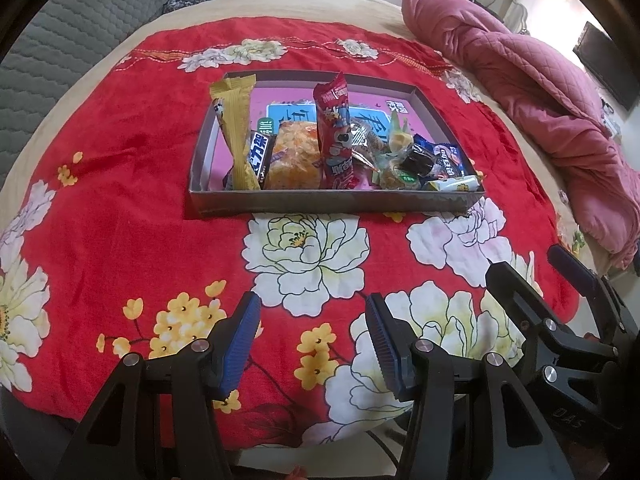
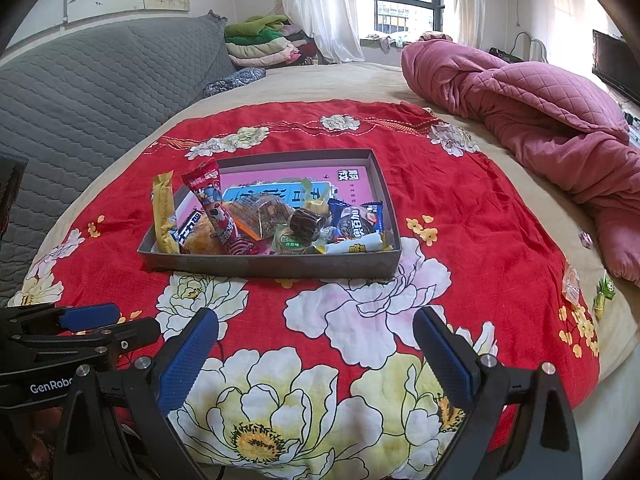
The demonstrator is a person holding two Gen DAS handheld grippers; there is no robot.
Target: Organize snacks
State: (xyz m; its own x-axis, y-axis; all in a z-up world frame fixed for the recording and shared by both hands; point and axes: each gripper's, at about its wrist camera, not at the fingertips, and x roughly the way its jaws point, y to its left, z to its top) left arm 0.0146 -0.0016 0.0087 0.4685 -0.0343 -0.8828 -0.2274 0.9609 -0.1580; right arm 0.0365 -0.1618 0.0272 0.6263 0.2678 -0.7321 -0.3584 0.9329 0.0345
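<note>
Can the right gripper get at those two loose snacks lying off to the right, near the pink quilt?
Probably yes. The right gripper is open and empty, and the two loose snacks lie on the bed's right side with only bare floral blanket between; the pink quilt sits behind them.

Snacks (image 2: 280, 224) in tray (image 2: 276, 266), tray on blanket (image 2: 460, 208), quilt (image 2: 540, 120) right

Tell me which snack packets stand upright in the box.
Two: the yellow wrapper at the box's left end and the red cartoon packet beside it. The other snacks lie flat or piled low.
</note>
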